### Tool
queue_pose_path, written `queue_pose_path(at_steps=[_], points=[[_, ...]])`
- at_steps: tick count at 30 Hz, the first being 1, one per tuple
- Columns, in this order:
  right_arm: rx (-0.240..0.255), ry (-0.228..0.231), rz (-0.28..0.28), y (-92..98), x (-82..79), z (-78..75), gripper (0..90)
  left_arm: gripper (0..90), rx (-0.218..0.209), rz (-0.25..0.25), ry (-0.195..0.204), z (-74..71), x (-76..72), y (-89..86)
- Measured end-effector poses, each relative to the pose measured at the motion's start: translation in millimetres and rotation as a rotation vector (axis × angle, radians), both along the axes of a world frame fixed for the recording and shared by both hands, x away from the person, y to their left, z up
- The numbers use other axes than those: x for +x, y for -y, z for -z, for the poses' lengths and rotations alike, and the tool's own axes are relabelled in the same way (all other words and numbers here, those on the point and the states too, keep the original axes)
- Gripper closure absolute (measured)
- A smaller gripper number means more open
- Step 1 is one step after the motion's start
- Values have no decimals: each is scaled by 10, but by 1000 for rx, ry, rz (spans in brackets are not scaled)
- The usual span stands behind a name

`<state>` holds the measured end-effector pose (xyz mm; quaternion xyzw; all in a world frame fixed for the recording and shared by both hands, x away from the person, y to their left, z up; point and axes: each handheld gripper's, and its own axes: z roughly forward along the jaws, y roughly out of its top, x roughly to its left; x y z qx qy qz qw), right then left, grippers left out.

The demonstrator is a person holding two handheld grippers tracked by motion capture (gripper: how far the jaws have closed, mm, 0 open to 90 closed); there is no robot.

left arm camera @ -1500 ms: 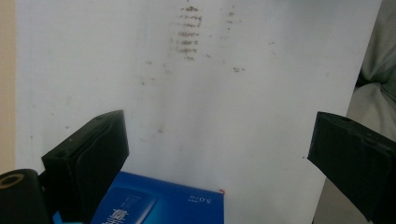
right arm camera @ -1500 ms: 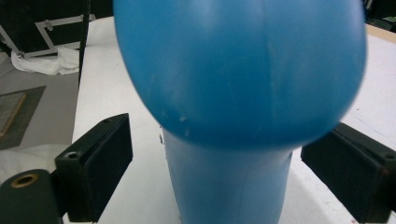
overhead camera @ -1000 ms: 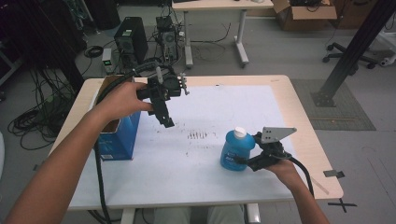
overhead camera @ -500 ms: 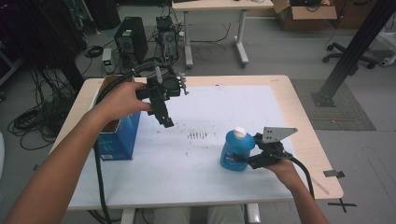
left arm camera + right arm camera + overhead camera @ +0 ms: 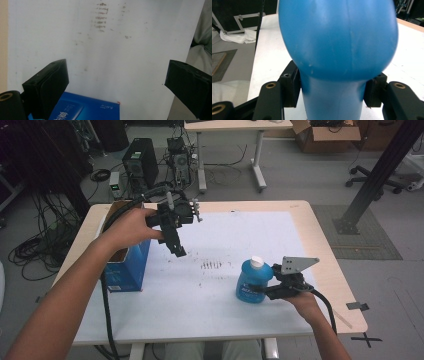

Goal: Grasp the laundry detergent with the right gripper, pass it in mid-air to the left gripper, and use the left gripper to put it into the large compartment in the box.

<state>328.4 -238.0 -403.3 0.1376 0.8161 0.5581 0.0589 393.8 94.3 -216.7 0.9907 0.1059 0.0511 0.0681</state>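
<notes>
Blue bottle, label unreadable, sat clamped in the right gripper, whose jaws had just been closing; left gripper gaped wide above a blue box.

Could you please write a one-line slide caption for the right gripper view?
Right tool closed on the narrow waist of a blue plastic bottle standing on a white-covered table.

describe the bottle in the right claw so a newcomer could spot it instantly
Start at the white sheet covering the wooden table. Near its right front edge stands a blue bottle, upright, with the right claw closed on its lower body. Its white cap and rounded shape distinguish it from the blue box at the left.
</notes>
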Motion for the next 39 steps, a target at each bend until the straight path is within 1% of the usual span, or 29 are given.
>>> queue_pose_path(at_steps=[5, 8, 10, 12, 14, 18, 19, 20, 21, 22, 23, 24, 27, 29, 30, 31, 33, 35, 36, 37, 39], points=[[5, -12, 1, 8, -1, -3, 432, 54, -6, -3, 3, -2, 2, -16], [6, -6, 3, 1, -6, -9, 435, 54, -11, -2, 7, -14, -9, -17], [14, 2, 2, -1, -16, -29, 437, 55, -9, 3, 9, -22, -21, -14], [32, 14, 2, 5, -33, -90, 437, 55, -9, 5, 11, -25, -30, -10], [40, 25, 2, 13, -44, -167, 437, 55, -11, 5, 12, -35, -40, -6], [34, 41, 1, 11, -58, -334, 437, 55, -18, 8, 15, -60, -66, 13], [34, 41, 1, 11, -58, -334, 437, 55, -18, 8, 15, -60, -66, 13], [32, 47, -4, 6, -58, -405, 437, 55, -22, 9, 20, -72, -84, 23], [32, 47, -4, 6, -58, -405, 437, 55, -22, 9, 20, -72, -84, 23], [32, 52, -6, -5, -61, -470, 437, 56, -21, 12, 22, -92, -103, 32], [32, 52, -6, -5, -61, -470, 437, 55, -21, 12, 22, -92, -103, 32], [29, 55, -10, -21, -63, -542, 437, 56, -25, 15, 26, -118, -126, 37], [27, 53, -14, -39, -63, -624, 437, 56, -32, 18, 27, -146, -144, 39], [21, 56, -13, -50, -62, -674, 437, 55, -53, 19, 18, -192, -168, 45], [16, 57, -10, -56, -61, -700, 437, 55, -53, 19, 18, -192, -168, 45], [10, 57, -7, -63, -56, -730, 437, 58, -79, 21, 12, -233, -186, 49], [7, 58, -7, -67, -52, -746, 437, 56, -77, 23, 19, -257, -202, 58], [5, 55, -11, -77, -39, -820, 437, 56, -79, 32, 27, -309, -239, 78], [4, 53, -12, -79, -37, -837, 437, 56, -83, 37, 21, -325, -247, 83], [3, 52, -13, -81, -35, -856, 437, 58, -88, 39, 24, -348, -266, 92], [-7, 54, -14, -88, -33, -905, 437, 56, -83, 40, 31, -360, -278, 101]])
